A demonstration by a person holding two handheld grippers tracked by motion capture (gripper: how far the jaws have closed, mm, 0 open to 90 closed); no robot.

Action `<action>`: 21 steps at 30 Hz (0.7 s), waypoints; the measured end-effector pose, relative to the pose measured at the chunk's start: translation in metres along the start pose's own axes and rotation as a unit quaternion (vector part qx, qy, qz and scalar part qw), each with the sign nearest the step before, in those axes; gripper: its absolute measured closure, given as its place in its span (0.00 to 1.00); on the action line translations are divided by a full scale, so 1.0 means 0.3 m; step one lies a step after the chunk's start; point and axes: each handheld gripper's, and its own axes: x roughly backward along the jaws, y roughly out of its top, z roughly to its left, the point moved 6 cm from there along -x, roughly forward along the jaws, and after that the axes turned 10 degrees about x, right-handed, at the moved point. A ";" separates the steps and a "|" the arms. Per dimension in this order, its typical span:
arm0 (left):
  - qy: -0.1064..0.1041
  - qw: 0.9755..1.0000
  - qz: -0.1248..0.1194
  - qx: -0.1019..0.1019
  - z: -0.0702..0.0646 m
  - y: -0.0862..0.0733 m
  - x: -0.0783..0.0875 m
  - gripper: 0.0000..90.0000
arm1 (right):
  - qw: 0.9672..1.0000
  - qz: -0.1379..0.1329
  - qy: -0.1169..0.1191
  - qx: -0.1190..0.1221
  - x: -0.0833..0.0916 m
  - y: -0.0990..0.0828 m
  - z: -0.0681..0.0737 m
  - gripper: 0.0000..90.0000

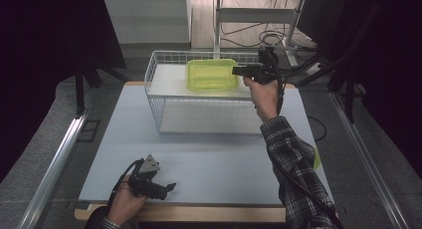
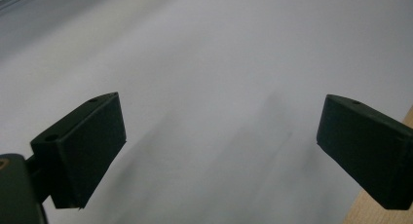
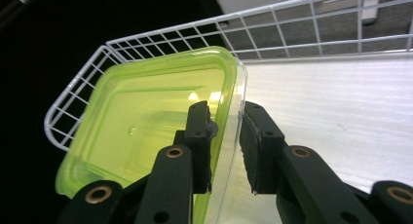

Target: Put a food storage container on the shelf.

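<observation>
The right tool [image 3: 226, 146] has one jaw inside and one outside the near wall of the yellow-green container [image 3: 146, 126], straddling its rim; a sliver of gap shows on the outer side, so I cannot tell whether the pinch is firm or just loosening. The container sits on the upper shelf of the white wire basket [image 1: 164, 59], toward its middle. To do this well, the jaws should stay square to the thin wall and low on it, and any move should be slow and level so the rim clears the wire. The left tool [image 1: 158, 188], jaws spread and empty, rests low over the worktop [image 1: 214, 164].
</observation>
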 end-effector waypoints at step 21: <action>0.000 1.000 -0.002 0.002 0.001 0.001 0.002 0.04 | 1.000 0.014 -0.003 0.020 -0.006 -0.007 -0.026 0.54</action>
